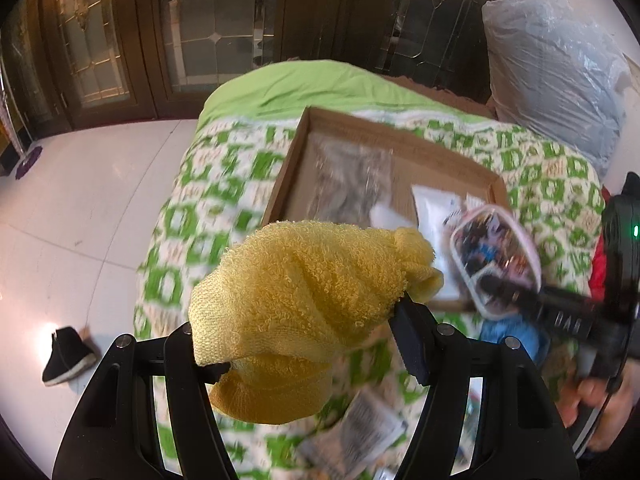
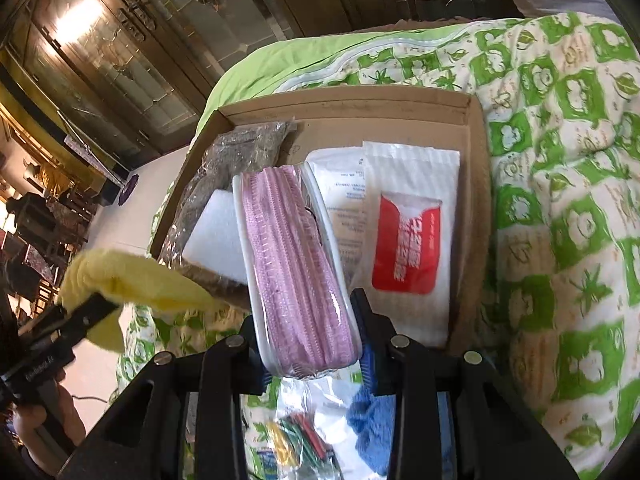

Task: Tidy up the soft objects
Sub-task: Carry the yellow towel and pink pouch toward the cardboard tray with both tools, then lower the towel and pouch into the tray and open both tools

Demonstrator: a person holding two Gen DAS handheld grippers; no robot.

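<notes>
Blur smears the cardboard box [image 1: 288,168] on the bed [image 2: 560,160] in the left view (its red-labelled packet's [image 2: 404,248] writing is unreadable). Left tongs [image 1: 312,320] clamp a yellow towel [image 1: 296,292]; right tongs [image 2: 308,340] grip a pink pouch [image 2: 296,264] above the box.

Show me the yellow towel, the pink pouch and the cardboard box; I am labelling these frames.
yellow towel [image 1: 304,292], left wrist view, middle of the bunched terry.
pink pouch [image 2: 296,264], right wrist view, middle of its zipper side.
cardboard box [image 2: 476,208], right wrist view, right wall.
</notes>
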